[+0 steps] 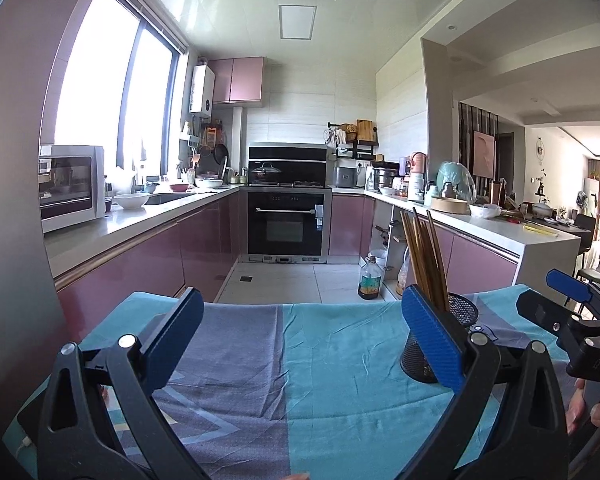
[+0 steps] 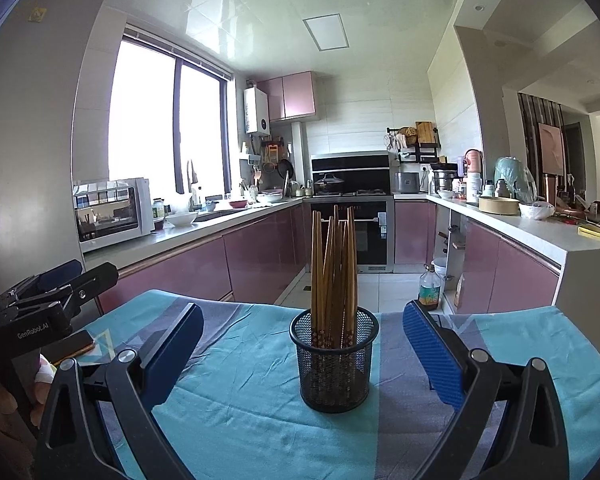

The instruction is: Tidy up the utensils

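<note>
A black mesh cup (image 2: pixel 334 364) stands upright on the blue and grey tablecloth (image 2: pixel 240 412), holding several brown wooden chopsticks (image 2: pixel 334 268) that point up. My right gripper (image 2: pixel 303 344) is open, its blue pads on either side of the cup and a little nearer than it, touching nothing. In the left wrist view the same cup (image 1: pixel 420 354) with chopsticks (image 1: pixel 424 260) shows partly behind my right-hand pad. My left gripper (image 1: pixel 300 336) is open over bare cloth (image 1: pixel 300 380), left of the cup. The other gripper (image 1: pixel 572 300) appears at the right edge.
A phone (image 2: pixel 70 346) lies on the cloth at the left, beside the left tool. Beyond the table's far edge the kitchen floor drops away, with a bottle (image 2: pixel 430 288) on it. Counters with a microwave (image 1: pixel 70 184) run along both sides.
</note>
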